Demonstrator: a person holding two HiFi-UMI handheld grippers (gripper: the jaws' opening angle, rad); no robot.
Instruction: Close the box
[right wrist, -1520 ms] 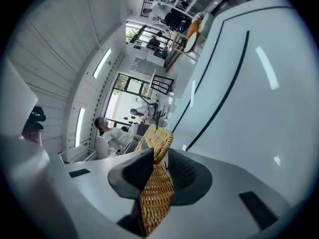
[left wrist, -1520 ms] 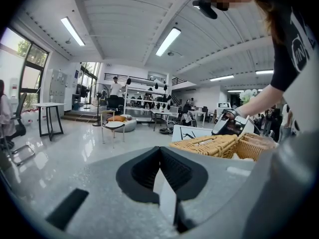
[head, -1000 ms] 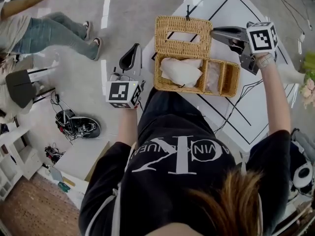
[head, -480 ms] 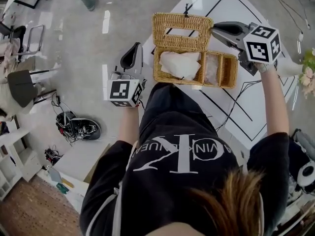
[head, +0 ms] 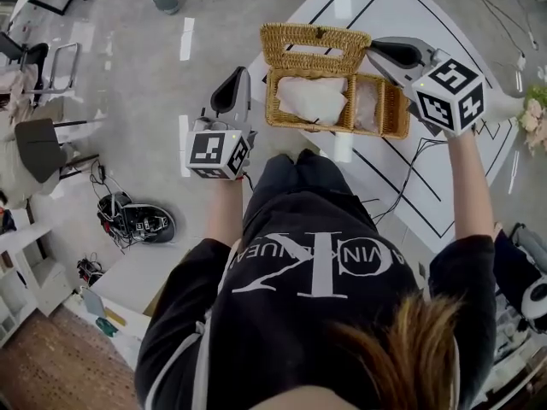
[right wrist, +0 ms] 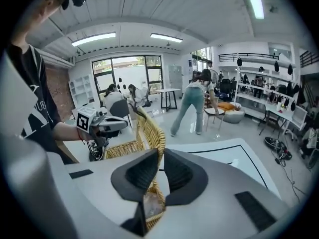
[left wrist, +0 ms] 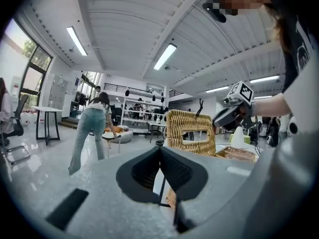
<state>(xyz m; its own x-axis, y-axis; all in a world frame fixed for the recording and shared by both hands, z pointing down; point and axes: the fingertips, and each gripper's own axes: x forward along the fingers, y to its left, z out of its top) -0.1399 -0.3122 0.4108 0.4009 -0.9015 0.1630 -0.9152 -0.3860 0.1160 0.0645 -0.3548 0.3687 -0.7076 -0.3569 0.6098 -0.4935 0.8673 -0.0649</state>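
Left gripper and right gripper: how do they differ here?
The left gripper hangs clear of the wicker box, jaws together on nothing; the right gripper clamps the box's raised lid, its jaws having just closed further. The left gripper is off the table; the right gripper is over it. Both carry marker cubes.

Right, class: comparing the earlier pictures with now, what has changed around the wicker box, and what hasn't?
The right gripper has swung the wicker lid up from lying back to nearly upright, its jaws closing further on the lid's edge. The box is still open, and the left gripper is still empty beside it.
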